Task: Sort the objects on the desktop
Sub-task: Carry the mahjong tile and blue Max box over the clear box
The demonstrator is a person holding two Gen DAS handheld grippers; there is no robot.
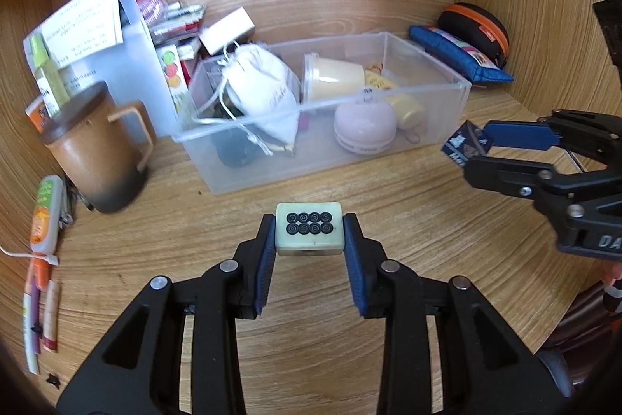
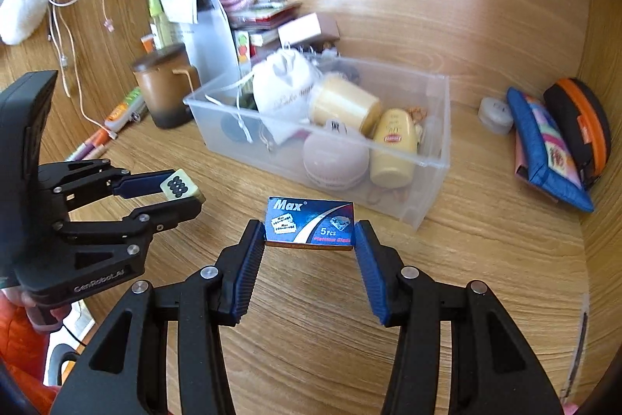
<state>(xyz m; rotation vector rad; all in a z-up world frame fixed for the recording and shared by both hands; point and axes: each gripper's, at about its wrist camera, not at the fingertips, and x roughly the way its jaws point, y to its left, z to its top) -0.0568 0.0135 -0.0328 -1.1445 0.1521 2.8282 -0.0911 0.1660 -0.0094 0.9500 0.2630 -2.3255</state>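
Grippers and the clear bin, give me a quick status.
Left gripper shut on mahjong tile. Right gripper shut on razor blade box. Clear bin ahead, part full, path open.

My right claw (image 2: 310, 240) clamps a blue razor-blade box (image 2: 310, 223) by its two short ends, above the wooden desk (image 2: 486, 259). Beyond the box: clear plastic bin (image 2: 431, 181) with a yellow bottle (image 2: 392, 150) inside. To my left, my left claw (image 2: 182, 195) pinches a mahjong tile (image 2: 180, 185).
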